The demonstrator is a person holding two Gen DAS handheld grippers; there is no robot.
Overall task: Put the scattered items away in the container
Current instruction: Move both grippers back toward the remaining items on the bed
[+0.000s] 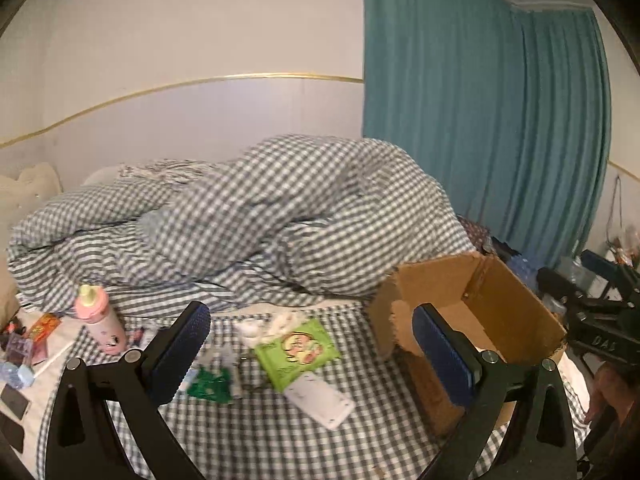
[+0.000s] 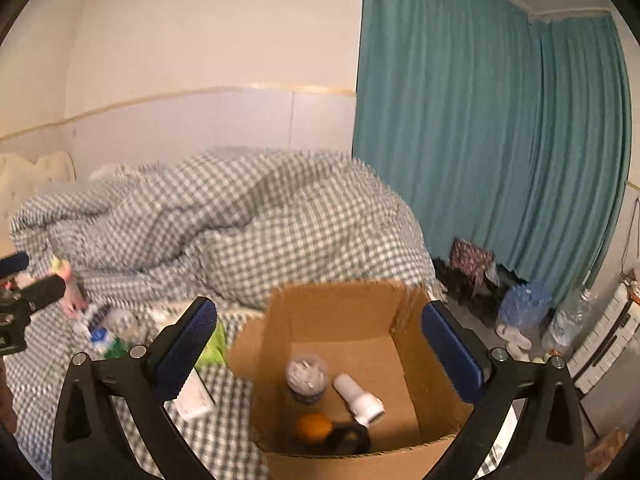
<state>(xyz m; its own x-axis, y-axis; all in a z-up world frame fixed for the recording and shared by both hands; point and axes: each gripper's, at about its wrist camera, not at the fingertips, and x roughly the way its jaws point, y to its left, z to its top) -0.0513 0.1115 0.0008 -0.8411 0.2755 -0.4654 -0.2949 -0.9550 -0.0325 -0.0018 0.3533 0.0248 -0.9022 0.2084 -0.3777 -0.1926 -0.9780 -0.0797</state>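
The cardboard box (image 2: 340, 320) stands open-topped with bare floor at its back; the heaped duvet (image 2: 240, 220) crowds its far rim

My left camera looks slightly down across the bed (image 1: 260, 420), close above the clutter. My right one hangs nearer, over the cardboard box (image 2: 344, 312). Both share box, checked duvet (image 1: 280, 208), curtain (image 1: 480, 120), though blurred.
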